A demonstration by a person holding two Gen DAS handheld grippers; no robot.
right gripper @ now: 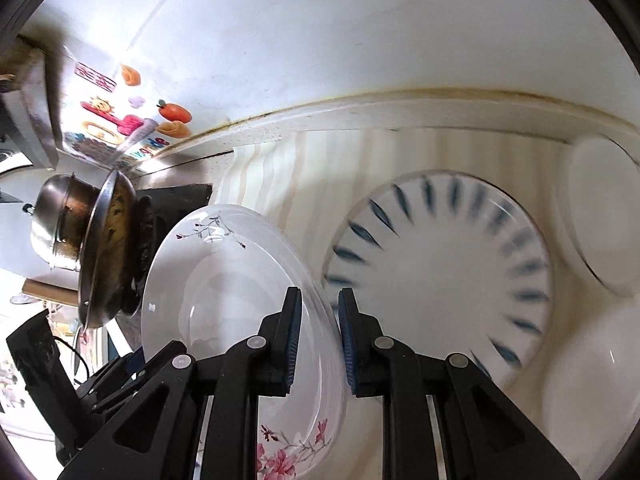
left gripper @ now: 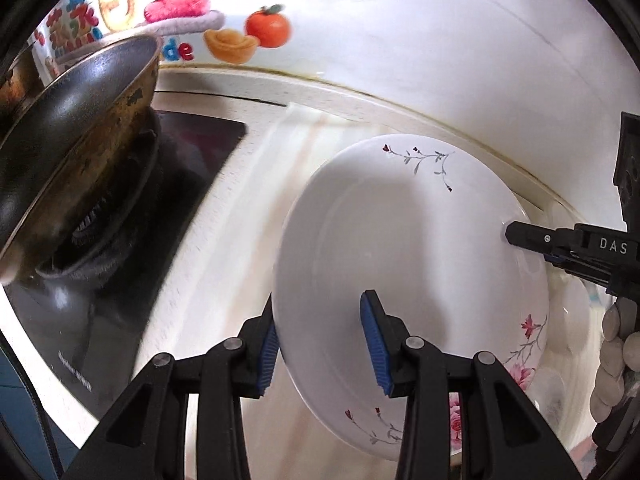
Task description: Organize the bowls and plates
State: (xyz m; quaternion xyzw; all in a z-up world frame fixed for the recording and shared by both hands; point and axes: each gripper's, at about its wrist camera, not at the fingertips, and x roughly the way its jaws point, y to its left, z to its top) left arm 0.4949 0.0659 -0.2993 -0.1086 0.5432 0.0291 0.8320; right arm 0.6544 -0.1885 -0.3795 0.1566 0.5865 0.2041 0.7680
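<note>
Kitchen counter [right gripper: 320,152], two grippers on one flowered plate [left gripper: 400,248].
Left gripper [left gripper: 320,344] and right gripper [right gripper: 319,344] each clamp its rim, tilted above a blue-striped plate [right gripper: 440,276]; two white bowls [right gripper: 600,216] nearby look empty.

Right tool [right gripper: 319,344] astride floral plate [right gripper: 224,280] rim, blue-striped plate [right gripper: 440,276] beyond

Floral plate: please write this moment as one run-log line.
floral plate: tilted, held at two rim sides | left gripper: shut on rim | right gripper: shut on rim | blue-striped plate: flat on counter
</note>
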